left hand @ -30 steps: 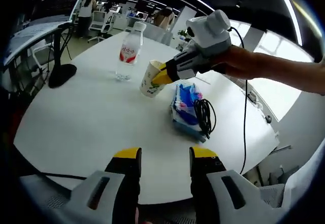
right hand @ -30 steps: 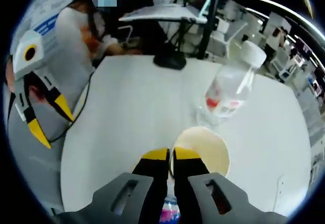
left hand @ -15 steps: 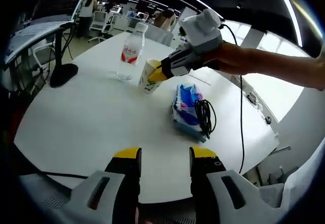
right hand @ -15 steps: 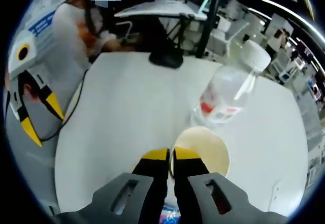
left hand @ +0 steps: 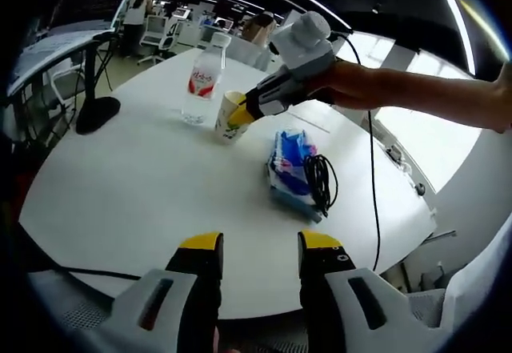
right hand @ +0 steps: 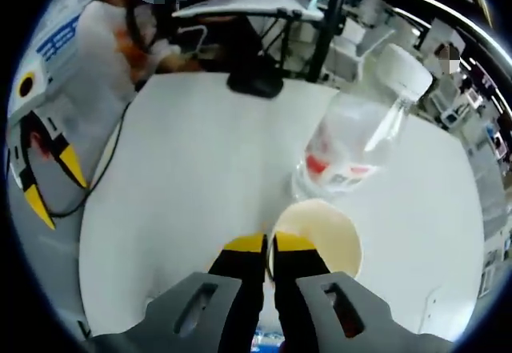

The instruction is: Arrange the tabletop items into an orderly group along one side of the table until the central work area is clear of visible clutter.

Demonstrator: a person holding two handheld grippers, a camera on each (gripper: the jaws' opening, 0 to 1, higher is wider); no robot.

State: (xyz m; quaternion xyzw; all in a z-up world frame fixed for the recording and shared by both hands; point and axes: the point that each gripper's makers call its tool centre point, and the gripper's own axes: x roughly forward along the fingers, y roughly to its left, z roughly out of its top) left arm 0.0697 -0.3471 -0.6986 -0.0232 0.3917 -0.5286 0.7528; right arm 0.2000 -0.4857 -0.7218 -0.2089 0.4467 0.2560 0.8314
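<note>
A paper cup [left hand: 229, 118] with a green print stands tilted on the round white table [left hand: 136, 185], with my right gripper [left hand: 248, 112] shut on its rim. In the right gripper view the cup's open mouth [right hand: 318, 241] sits just beyond my right gripper [right hand: 269, 245], one jaw inside and one outside. A clear water bottle [left hand: 201, 79] with a red label and white cap stands right beside the cup; it looms close [right hand: 356, 140]. A blue tissue pack [left hand: 288, 165] with a coiled black cable [left hand: 321, 182] on it lies mid-table. My left gripper [left hand: 259, 242] hangs open above the near edge.
A black lamp base [left hand: 97, 115] stands at the table's left side [right hand: 256, 85]. A thin black cable [left hand: 374, 209] runs from my right gripper over the table's right side. A seated person [right hand: 120, 57] is behind the table edge. Office desks and chairs fill the background.
My right gripper has carried the paper cup away across the table toward the water bottle, so the two now stand close together. My left gripper has stayed open in place.
</note>
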